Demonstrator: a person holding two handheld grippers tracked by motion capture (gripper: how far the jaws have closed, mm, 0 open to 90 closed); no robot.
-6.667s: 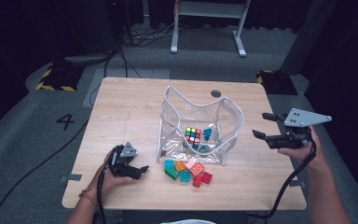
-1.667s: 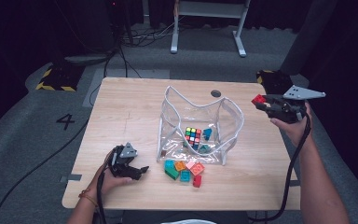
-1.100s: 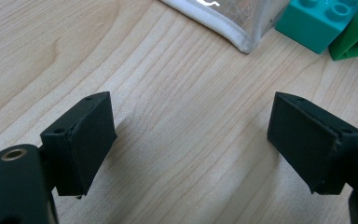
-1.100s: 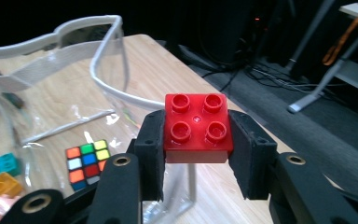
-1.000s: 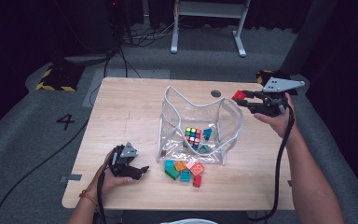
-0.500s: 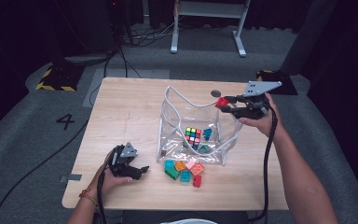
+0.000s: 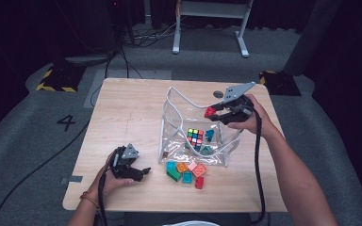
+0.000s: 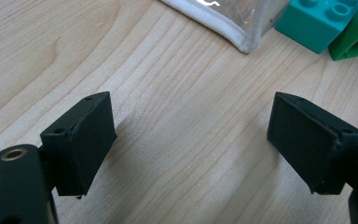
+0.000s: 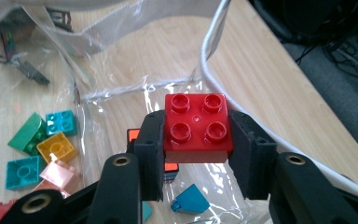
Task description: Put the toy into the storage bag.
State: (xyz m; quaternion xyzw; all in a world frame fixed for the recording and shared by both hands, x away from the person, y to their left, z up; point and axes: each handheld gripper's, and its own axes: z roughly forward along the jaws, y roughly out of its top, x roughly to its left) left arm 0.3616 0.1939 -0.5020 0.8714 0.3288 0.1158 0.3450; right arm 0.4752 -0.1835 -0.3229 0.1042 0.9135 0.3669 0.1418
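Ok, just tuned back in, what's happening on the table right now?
The right gripper holds a red brick over the open top of the clear bag, which already holds a puzzle cube and some teal pieces. More loose bricks lie on the table in front of the bag. The left gripper rests open near them, holding nothing.

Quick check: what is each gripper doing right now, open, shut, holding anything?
Left gripper: open, nothing between its jaws, resting low over the table.
Right gripper: shut on the red block, above the clear bag.

"4" on the floor.
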